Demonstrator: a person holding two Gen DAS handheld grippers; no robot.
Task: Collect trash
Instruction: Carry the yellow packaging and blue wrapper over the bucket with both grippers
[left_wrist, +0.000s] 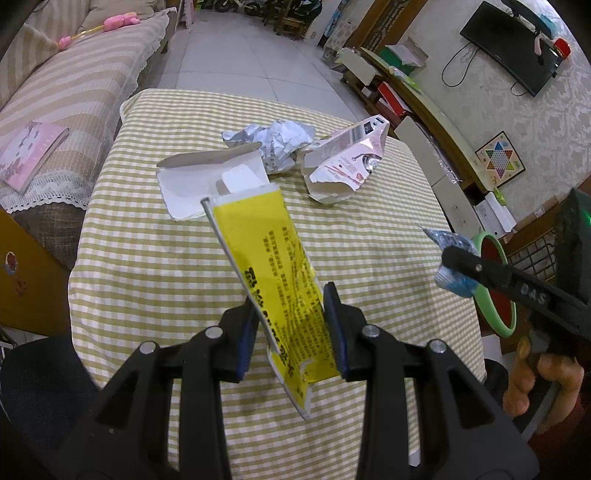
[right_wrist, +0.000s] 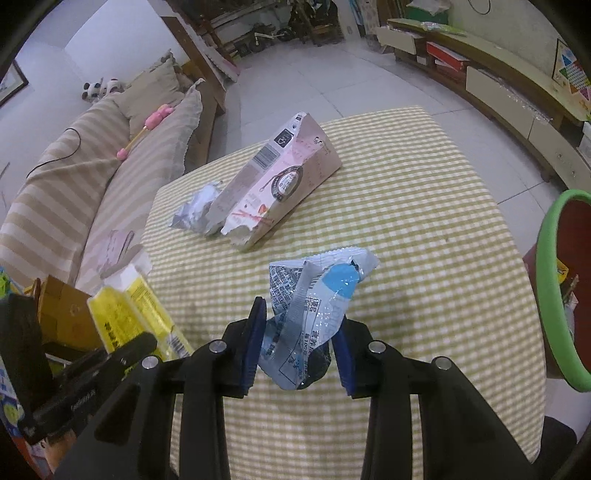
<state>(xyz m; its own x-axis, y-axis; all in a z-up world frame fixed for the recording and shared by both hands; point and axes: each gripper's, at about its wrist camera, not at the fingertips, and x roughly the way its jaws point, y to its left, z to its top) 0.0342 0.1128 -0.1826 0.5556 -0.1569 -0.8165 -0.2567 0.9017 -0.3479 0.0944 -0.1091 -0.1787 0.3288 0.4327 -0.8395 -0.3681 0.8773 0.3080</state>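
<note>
Both tongs were full: left gripper (left_wrist: 293, 332) clamped the yellow box (left_wrist: 273, 266), stiff, light card, held near its torn end. Right gripper (right_wrist: 299, 350) pinched the blue wrapper (right_wrist: 314, 302), crinkly and slippery, above the checked table (right_wrist: 424, 221). Green bin (right_wrist: 550, 295) stood just beside the table.

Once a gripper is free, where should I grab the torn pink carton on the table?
Probably by the raised narrow end of the pink carton, coming down from above with the jaws across its flat sides. It leans up off the checked tablecloth there, clear of the crumpled foil beside its torn lower end.
</note>
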